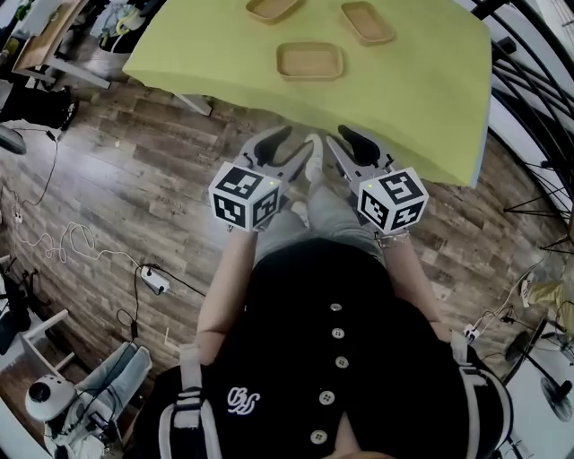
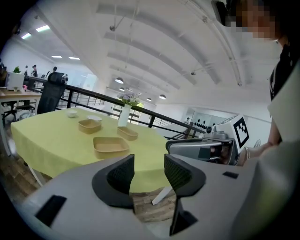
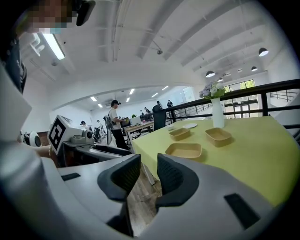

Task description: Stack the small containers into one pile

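Though none is stacked yet, the three small containers lie apart on the yellow-green table at the top of the head view. The nearest container point(image 1: 309, 61) sits at top centre, close to the table's near edge. A second container point(image 1: 368, 22) is up and to the right of it, and a third container point(image 1: 272, 7) is cut by the top border. Bare cloth lies open between and around them. The near edge of the table point(image 1: 421, 108) runs from the upper left down to the right middle. Below it, at frame centre, I have the left gripper point(image 1: 291, 148) and right gripper point(image 1: 352, 146) side by side over the wood floor point(image 1: 134, 188). Each has its jaws parted, with nothing between them. In the right gripper view a white vase point(image 3: 216, 112) stands beyond the containers, with a dark railing point(image 3: 262, 89) behind.
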